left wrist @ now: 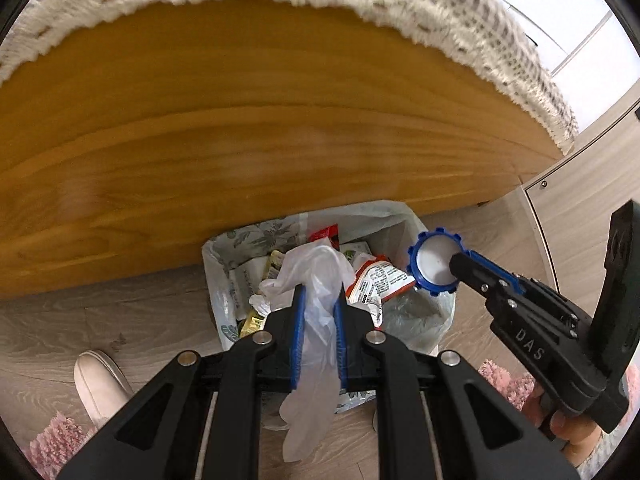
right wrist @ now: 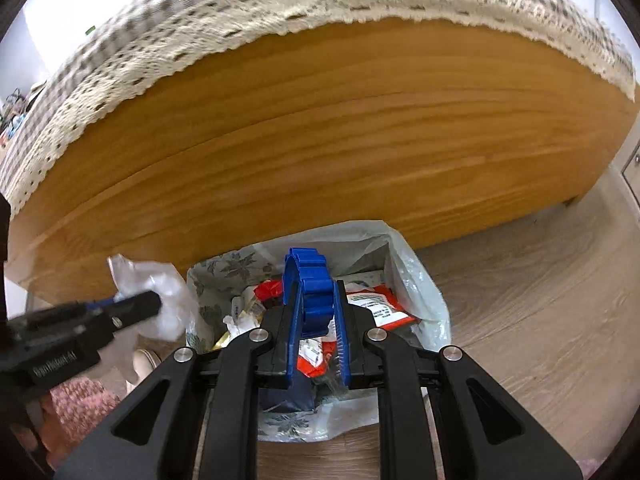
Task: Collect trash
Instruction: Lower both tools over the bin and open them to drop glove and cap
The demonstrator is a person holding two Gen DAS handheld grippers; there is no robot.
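Clear plastic glove point(left wrist: 316, 320) dangling, crumpled, lower center. Blue ribbed lid point(left wrist: 435, 262), white inside, tilted, right of center. Lined bin point(left wrist: 224, 248) below, wrappers inside.

Right gripper point(right wrist: 318, 300) clamps a blue ridged lid point(right wrist: 310, 288) edge-on, directly above the lined trash bin point(right wrist: 420, 292). Just left of the bin, the left gripper point(right wrist: 150, 302) pinches crumpled clear plastic point(right wrist: 160, 284). Red wrappers point(right wrist: 384, 308) fill the bin.
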